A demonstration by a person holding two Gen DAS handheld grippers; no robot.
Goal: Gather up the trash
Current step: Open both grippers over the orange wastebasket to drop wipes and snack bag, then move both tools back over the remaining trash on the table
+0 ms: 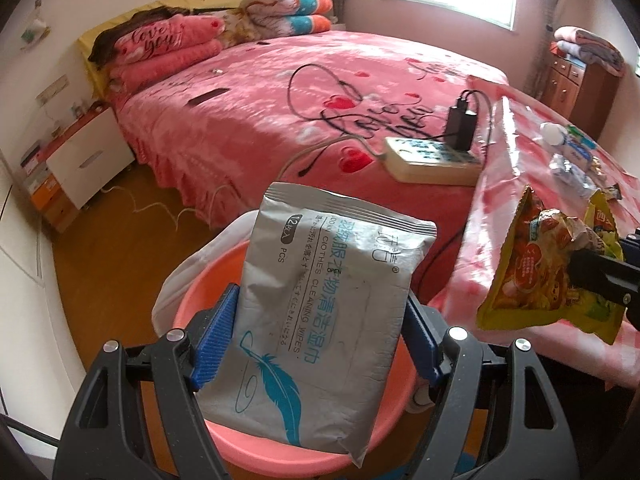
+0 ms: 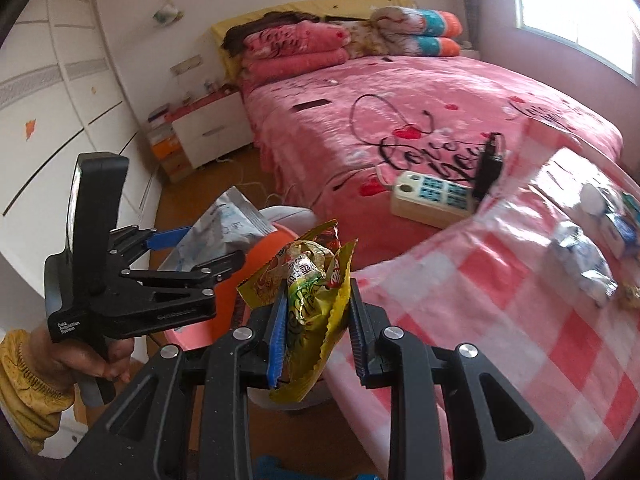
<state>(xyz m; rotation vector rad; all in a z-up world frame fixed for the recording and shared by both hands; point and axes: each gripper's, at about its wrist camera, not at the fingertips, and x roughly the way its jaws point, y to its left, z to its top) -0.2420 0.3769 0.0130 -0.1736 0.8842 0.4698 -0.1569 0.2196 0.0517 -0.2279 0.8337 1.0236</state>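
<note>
Gripping a grey wipes pack [image 1: 320,312] in the left gripper [image 1: 316,344], hanging over the pink bin [image 1: 200,300]; pinching crumpled snack wrappers [image 2: 310,296] in the right gripper [image 2: 314,340] — beside the checked cloth's [image 2: 500,300] edge.

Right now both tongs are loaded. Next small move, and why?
Probably open the left tongs and drop the wipes pack: it hangs directly above the pink bin, while the right tongs holding the snack wrappers look to be beside the bin, not over it.
</note>
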